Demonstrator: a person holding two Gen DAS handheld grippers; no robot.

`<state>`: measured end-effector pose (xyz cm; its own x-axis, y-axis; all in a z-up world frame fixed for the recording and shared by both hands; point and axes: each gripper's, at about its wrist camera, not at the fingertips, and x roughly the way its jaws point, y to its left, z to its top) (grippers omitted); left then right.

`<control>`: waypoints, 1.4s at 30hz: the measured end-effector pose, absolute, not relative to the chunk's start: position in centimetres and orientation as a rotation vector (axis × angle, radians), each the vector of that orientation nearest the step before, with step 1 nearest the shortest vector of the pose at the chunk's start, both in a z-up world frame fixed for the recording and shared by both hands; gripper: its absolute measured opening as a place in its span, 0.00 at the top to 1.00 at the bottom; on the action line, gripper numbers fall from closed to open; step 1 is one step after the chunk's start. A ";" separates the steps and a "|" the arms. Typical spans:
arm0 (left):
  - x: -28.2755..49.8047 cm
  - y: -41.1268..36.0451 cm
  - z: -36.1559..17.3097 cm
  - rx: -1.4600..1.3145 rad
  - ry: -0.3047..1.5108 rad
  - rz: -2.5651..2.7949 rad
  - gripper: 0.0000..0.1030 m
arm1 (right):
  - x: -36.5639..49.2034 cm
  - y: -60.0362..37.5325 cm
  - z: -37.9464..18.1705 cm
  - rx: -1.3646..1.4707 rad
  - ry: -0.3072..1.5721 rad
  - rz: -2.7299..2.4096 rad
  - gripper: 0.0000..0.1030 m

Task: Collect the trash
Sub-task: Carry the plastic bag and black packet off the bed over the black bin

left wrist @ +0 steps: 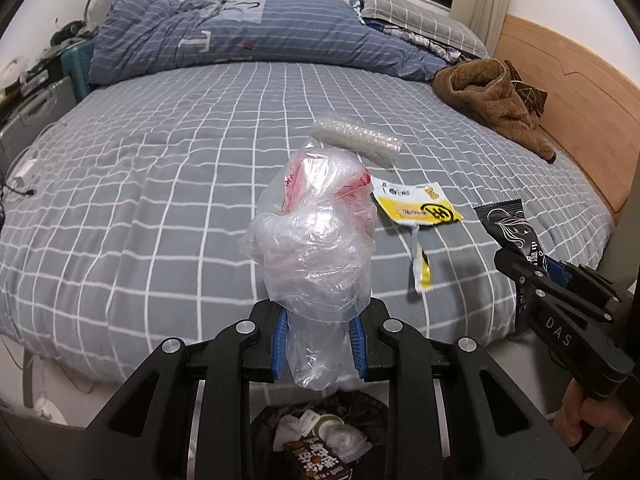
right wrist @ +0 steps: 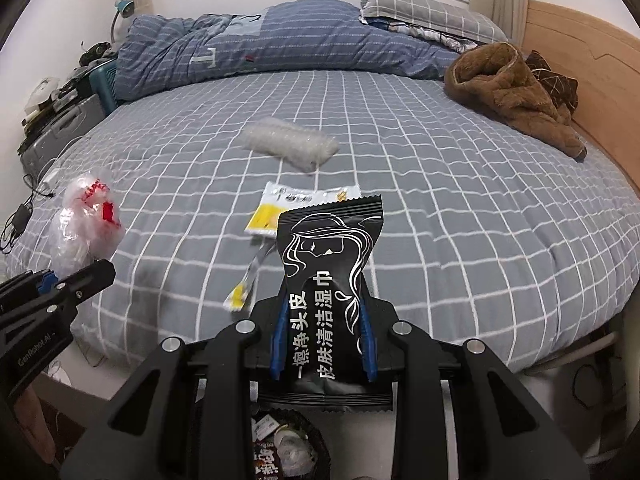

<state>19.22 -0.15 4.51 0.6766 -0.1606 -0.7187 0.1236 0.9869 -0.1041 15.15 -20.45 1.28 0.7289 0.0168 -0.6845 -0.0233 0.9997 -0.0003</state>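
Observation:
My left gripper [left wrist: 318,342] is shut on a crumpled clear plastic bag [left wrist: 316,232] with red print, held over the near edge of the bed. My right gripper [right wrist: 323,344] is shut on a black wet-wipe packet [right wrist: 330,264] with white line art. Each gripper shows in the other's view: the right gripper [left wrist: 532,276] with the black packet [left wrist: 510,228] at the right edge, the left gripper [right wrist: 86,276] with the plastic bag [right wrist: 82,224] at the left. A yellow and white wrapper [left wrist: 420,208] and a bubble-wrap roll [left wrist: 358,138] lie on the bed. Below both grippers sits a trash bin [left wrist: 320,436] holding several scraps.
The bed [left wrist: 160,200] has a grey checked sheet, a blue quilt [left wrist: 248,32] and pillows at the back, and a brown fleece garment [left wrist: 492,100] by the wooden headboard [left wrist: 580,92]. Cables and a charger [left wrist: 22,178] lie at the left edge; a cluttered stand [left wrist: 36,80] is beyond.

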 end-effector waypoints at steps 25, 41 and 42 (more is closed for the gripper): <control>8.7 2.3 2.5 -0.106 0.876 -0.150 0.76 | 5.3 -15.3 -0.9 -0.015 0.817 0.137 0.73; 6.6 5.1 -5.4 -0.101 1.046 -0.087 0.76 | 3.4 -12.7 -7.7 -0.048 0.990 0.161 0.73; 6.7 5.3 -5.9 -0.102 1.058 -0.083 0.76 | 3.5 -12.7 -8.1 -0.045 1.002 0.166 0.73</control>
